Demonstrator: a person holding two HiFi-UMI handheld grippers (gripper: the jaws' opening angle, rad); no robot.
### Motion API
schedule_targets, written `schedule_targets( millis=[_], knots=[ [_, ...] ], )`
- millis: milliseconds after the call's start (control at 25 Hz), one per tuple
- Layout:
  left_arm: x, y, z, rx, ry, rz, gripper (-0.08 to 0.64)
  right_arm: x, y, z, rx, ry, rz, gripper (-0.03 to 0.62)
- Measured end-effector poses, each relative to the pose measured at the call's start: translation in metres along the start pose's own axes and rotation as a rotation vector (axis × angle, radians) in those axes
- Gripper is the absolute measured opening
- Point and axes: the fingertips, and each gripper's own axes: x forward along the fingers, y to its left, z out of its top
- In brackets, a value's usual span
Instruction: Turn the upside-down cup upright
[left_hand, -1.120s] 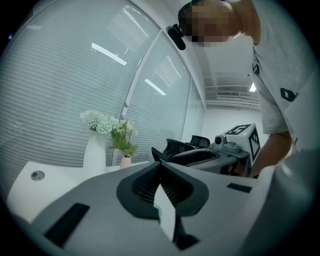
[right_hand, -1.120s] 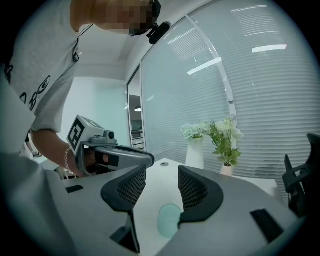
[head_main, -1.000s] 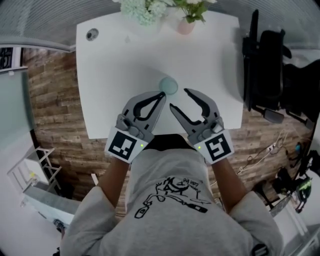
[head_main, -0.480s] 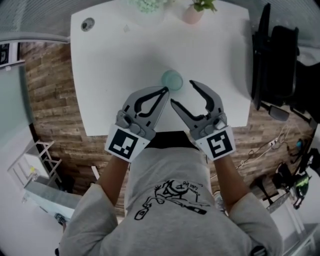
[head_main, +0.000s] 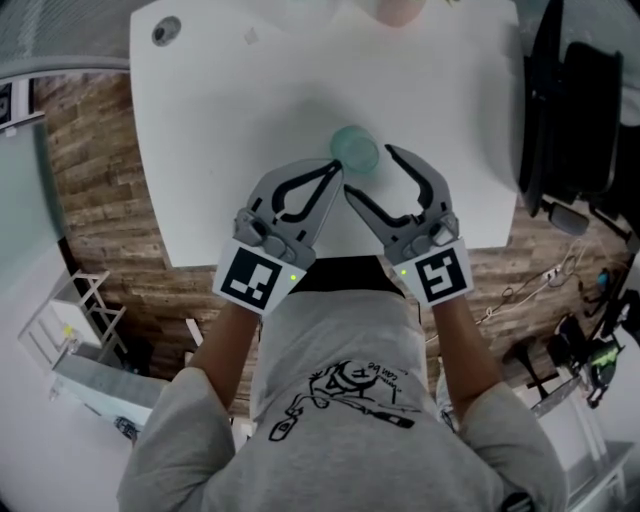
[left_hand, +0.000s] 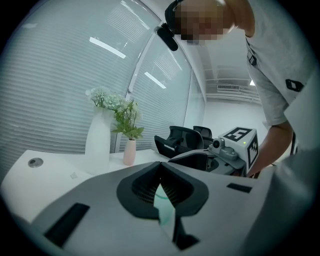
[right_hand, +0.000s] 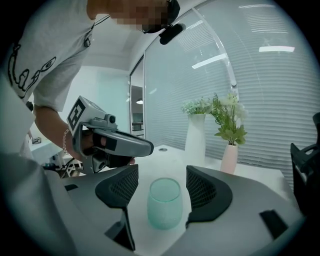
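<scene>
A pale green frosted cup (head_main: 354, 150) stands on the white table (head_main: 220, 130), apparently mouth down with its flat base up. My right gripper (head_main: 368, 172) is open and its jaws have just been opening. In the right gripper view the cup (right_hand: 164, 204) sits between the two pads (right_hand: 122, 186) of the right gripper (right_hand: 161, 188), with a gap on each side. My left gripper (head_main: 334, 166) is shut with nothing in it, its tips just left of the cup. In the left gripper view a sliver of the cup (left_hand: 164, 207) shows behind the closed tips of the left gripper (left_hand: 161, 169).
A tall white vase of flowers (right_hand: 196, 132) and a small pink vase (right_hand: 230, 156) stand at the table's far edge. A cable grommet (head_main: 166, 30) is in the far left corner. A black office chair (head_main: 570, 110) stands right of the table.
Both grippers have come forward and lower towards the cup. The right jaws have spread wider and now flank the cup. The left gripper has stayed shut.
</scene>
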Motion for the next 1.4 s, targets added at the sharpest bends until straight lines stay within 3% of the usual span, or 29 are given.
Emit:
schedule_targets(
  millis=[640, 1400],
  knots=[
    [0.012, 0.012, -0.037, 0.007, 0.053, -0.015, 0.003, 0.021, -0.007, -0.038, 0.025, 0.023, -0.009, 0.327],
    [0.017, 0.022, -0.058, -0.044, 0.059, 0.003, 0.003, 0.033, -0.007, -0.058, -0.022, 0.066, 0.012, 0.331]
  ],
)
